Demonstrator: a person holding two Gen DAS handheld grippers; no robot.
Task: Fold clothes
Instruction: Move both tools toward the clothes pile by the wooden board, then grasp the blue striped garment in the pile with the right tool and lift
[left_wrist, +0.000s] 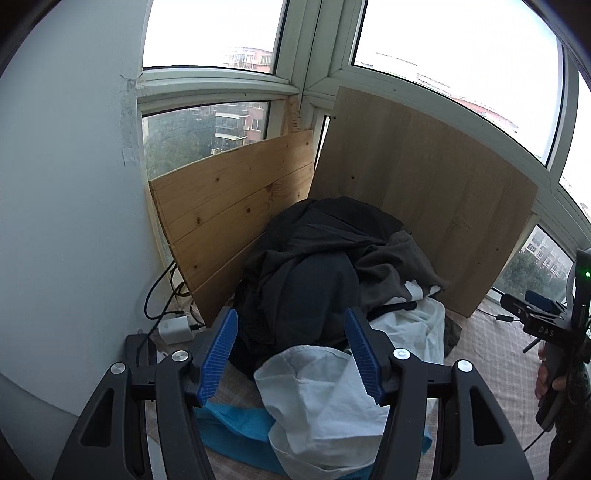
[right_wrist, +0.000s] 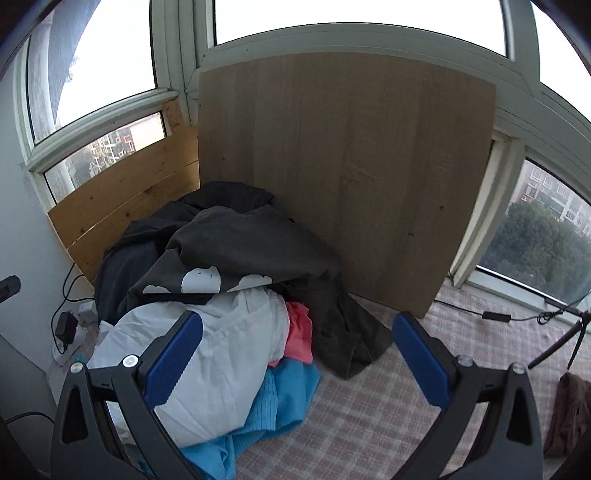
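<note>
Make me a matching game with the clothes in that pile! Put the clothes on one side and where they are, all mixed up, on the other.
Things:
1. white cotton garment
2. bright blue knitted garment
3. coral pink cloth
4. dark grey garment with white print

Places:
A. peeking out between the white and the dark grey
B. on top, towards the wooden board
C. lowest at the front, on the checked cover
D. front of the pile, lying over the blue one

Pairs: 1-D, 2-C, 3-A, 4-B
</note>
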